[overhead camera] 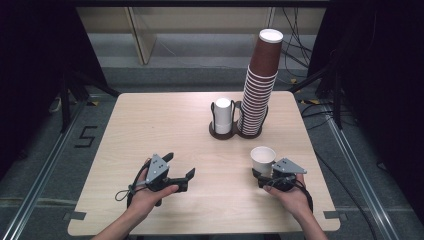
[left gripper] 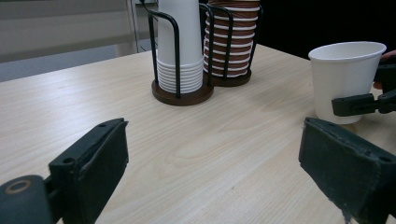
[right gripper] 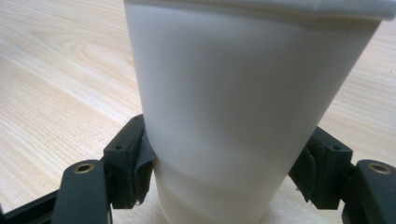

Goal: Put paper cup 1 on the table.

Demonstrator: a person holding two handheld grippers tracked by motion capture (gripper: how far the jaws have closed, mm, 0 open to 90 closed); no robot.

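Near the cup rack (overhead camera: pixel 235 131), toward the person | white cup (overhead camera: pixel 262 159) upright on tabletop (overhead camera: pixel 165 125) | right hand-held gripper (overhead camera: pixel 267 176) clamped low on its wall | left hand-held gripper (overhead camera: pixel 179 165) wide open, empty | risk: thin paper wall buckles if squeezed harder, low grip may let cup tip when lifted.

"5" on the floor (overhead camera: pixel 86 136)

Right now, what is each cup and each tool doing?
Single white cup: upright on the table, mouth up, gripped low down.
Right tool: shut on the single white cup.
Left tool: open, holding nothing.
White cup stack: upside down in the holder.
Brown cup stack: tall, upside down in the holder.
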